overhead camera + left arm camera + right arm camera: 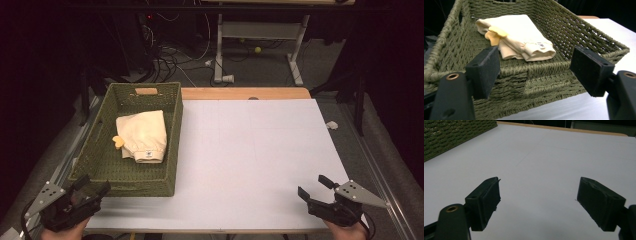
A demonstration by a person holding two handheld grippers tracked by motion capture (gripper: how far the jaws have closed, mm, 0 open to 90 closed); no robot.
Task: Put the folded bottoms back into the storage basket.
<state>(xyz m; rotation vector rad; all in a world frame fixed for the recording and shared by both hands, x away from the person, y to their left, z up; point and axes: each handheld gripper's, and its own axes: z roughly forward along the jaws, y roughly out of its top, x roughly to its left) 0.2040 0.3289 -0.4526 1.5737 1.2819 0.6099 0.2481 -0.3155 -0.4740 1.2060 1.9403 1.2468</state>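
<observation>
The left gripper (92,188) hovers with its jaws spread wide and nothing between them, just short of the near wall of the green woven basket (172,145); in the left gripper view that wall fills the gap between its pads (486,70). The folded cream garment (524,35) lies beyond and above that wall on the basket floor, with a small yellow piece (494,36) tucked against its far-left side. The right gripper (316,187) is likewise wide open and empty, low over bare white table (544,165), the basket well off to its left. The step in hand looks like reaching in for the cloth: lift the left gripper over the rim first, tilt down, and close on the thick folded hem nearest it rather than one loose layer
</observation>
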